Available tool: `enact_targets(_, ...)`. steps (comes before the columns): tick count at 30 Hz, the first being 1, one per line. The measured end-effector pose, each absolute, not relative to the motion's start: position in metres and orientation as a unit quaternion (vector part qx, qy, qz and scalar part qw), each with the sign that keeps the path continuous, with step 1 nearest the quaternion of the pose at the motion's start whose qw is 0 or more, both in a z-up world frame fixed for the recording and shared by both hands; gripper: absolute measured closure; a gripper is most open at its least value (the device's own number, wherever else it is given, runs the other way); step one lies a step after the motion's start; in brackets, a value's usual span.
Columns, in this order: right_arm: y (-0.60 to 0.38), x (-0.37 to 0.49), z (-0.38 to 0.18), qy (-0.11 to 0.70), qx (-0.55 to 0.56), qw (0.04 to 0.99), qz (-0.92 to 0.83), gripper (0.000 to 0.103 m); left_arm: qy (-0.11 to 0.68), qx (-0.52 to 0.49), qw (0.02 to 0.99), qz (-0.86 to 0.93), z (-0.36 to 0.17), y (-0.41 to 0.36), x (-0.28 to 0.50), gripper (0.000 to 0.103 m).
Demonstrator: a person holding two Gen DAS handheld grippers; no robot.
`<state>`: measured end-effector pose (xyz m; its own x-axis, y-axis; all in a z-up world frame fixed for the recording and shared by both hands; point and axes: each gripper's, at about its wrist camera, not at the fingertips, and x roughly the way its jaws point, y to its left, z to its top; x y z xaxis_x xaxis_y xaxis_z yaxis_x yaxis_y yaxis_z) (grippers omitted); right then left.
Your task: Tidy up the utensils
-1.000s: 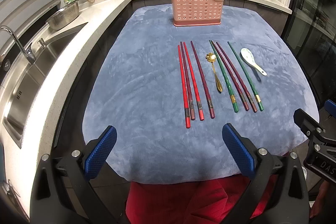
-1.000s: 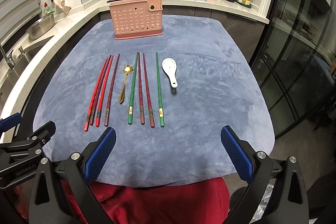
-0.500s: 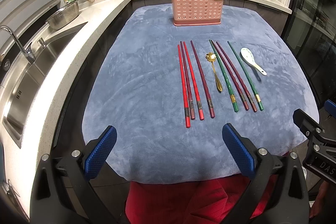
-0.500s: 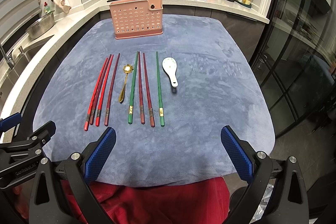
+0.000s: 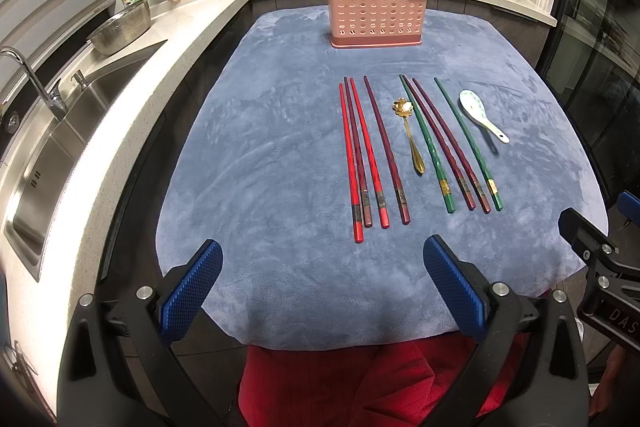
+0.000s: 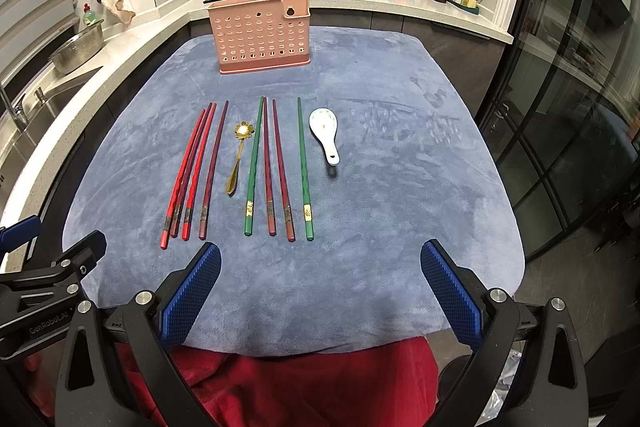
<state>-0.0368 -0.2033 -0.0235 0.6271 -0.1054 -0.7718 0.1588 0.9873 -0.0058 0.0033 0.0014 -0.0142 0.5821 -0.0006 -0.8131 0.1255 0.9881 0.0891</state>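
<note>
Both claws, left gripper [image 5: 320,287] and right gripper [image 6: 318,285], are held wide, empty; chopsticks [image 6: 276,171], spoons [image 6: 326,133] laid before holder [image 6: 262,33].

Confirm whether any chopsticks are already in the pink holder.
No, the pink holder shows nothing sticking out, and all eight chopsticks lie on the cloth.

The right gripper [image 6: 320,291] hangs over the near edge of the blue-grey plush cloth [image 6: 400,187] covering the table, its blue textured fingers [image 6: 192,291] spread wide with nothing between them. A pink perforated plastic utensil holder [image 6: 262,33] stands upright by the far edge. Mid-cloth lie four red and maroon chopsticks [image 6: 194,173], a gold flower-bowled metal spoon [image 6: 238,157], four green and maroon chopsticks [image 6: 276,169], then a white ceramic soup spoon [image 6: 326,133]. The left gripper [image 6: 44,267] shows at the near left corner.
</note>
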Motion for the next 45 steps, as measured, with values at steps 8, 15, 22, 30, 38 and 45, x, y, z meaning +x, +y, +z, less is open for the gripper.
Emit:
enact_targets(8,-0.2027,-0.0373,-0.0256,0.426,0.031,0.901,-0.074,0.007,0.456,0.068,0.887,-0.035,-0.0133,0.0015,0.0016,0.007)
enact_targets(15,-0.2024,-0.0371,-0.0252,0.426,0.032,0.901,-0.073,0.007,0.457,0.068,0.886,-0.035,-0.0127,0.0014,0.0018,0.007)
enact_targets(22,-0.2022,-0.037,-0.0256,0.427,0.031,0.901,-0.073,0.007,0.457,0.068,0.886,-0.036,-0.0146,0.0019,0.0021,0.007)
enact_targets(30,-0.2022,-0.0362,-0.0253,0.427,0.032,0.901,-0.073,0.007,0.458,0.068,0.886,-0.035,-0.0134,0.0016,0.0016,0.007)
enact_targets(38,-0.2018,-0.0351,-0.0259,0.428,0.032,0.9,-0.073,0.007,0.458,0.067,0.885,-0.035,-0.0144,0.0019,0.0014,0.007)
enact_targets(45,-0.2019,-0.0351,-0.0269,0.428,0.033,0.9,-0.073,0.007,0.459,0.067,0.885,-0.036,-0.0141,0.0021,0.0015,0.007)
